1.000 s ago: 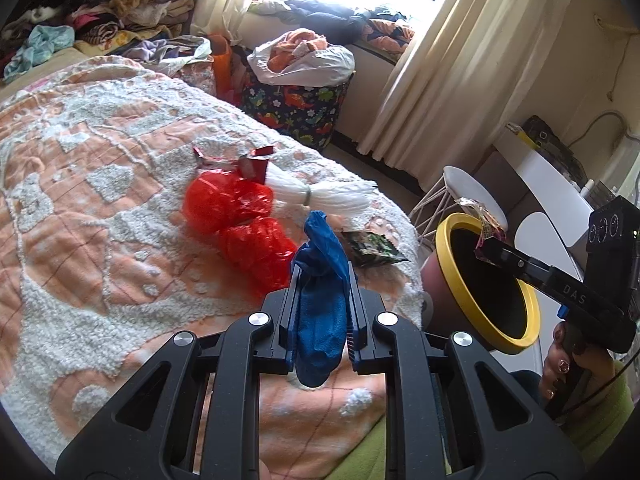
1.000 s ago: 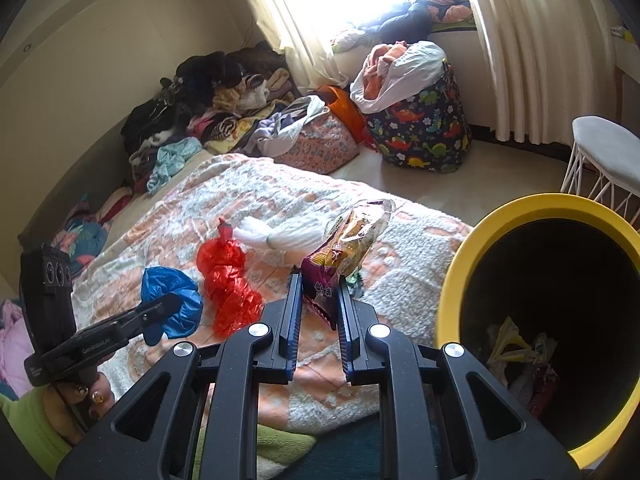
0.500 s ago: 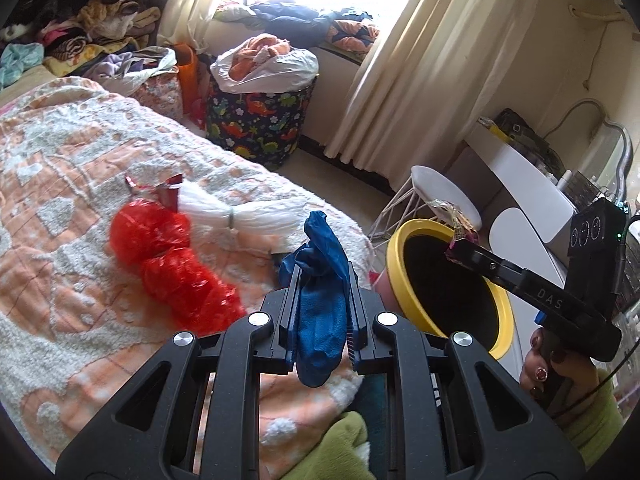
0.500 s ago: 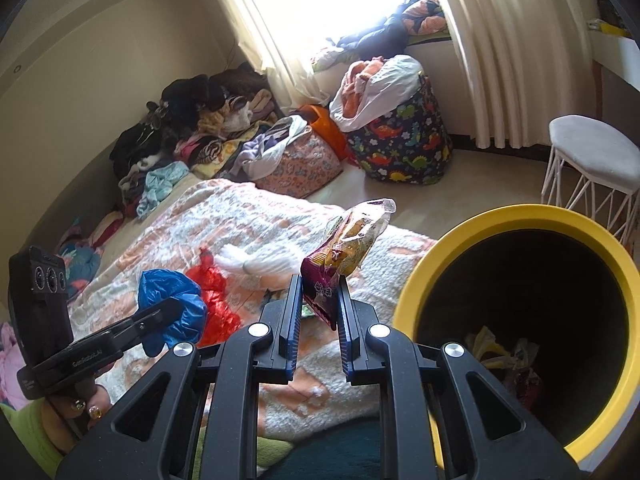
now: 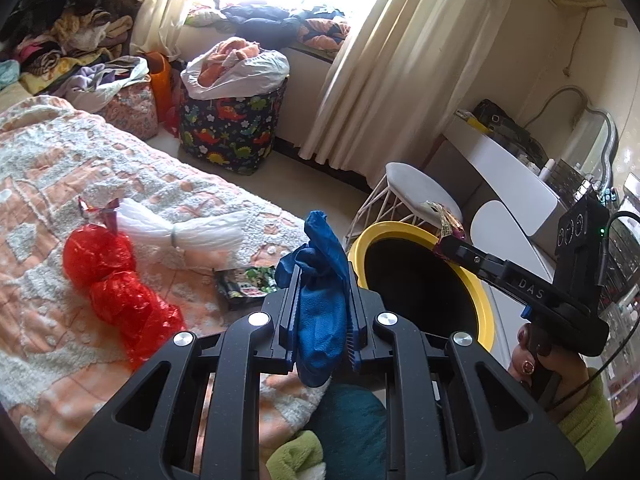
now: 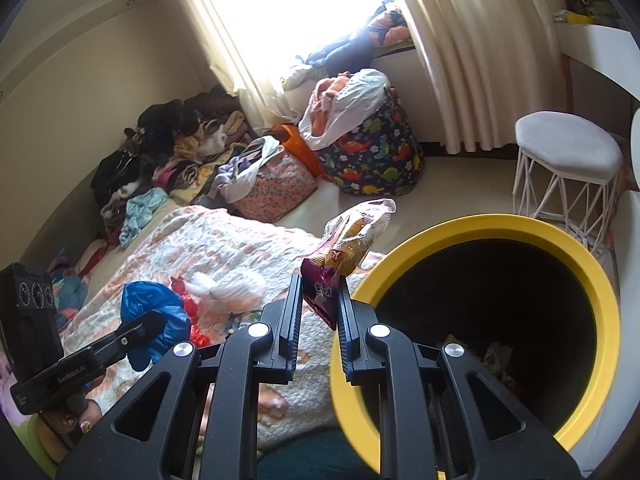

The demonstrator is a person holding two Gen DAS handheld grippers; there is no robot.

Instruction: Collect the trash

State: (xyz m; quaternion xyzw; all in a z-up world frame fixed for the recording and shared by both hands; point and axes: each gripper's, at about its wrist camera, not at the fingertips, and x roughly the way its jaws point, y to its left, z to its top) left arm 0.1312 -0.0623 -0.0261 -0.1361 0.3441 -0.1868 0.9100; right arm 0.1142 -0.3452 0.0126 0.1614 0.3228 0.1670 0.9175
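Note:
My left gripper (image 5: 322,280) is shut on a crumpled blue bag (image 5: 322,312), held over the bed's edge just left of the yellow-rimmed bin (image 5: 482,304). My right gripper (image 6: 318,292) is shut on a purple-and-yellow snack wrapper (image 6: 344,252), held beside the bin's rim (image 6: 600,300); it also shows in the left wrist view (image 5: 448,236) over the bin's far rim. Some trash (image 6: 492,356) lies in the bin's bottom. On the bed lie a red plastic bag (image 5: 116,280), a white plastic bag (image 5: 180,228) and a dark snack packet (image 5: 246,286).
The bed has a peach-and-white blanket (image 5: 48,176). A white wire stool (image 6: 568,160) stands behind the bin. A dinosaur-print hamper (image 5: 232,124) and piles of clothes (image 6: 172,152) line the far wall. A white desk (image 5: 508,172) is at the right.
Both grippers have moved right toward the bin with their loads. The bin now fills more of the right wrist view, and the wrapper sits closer to its rim.

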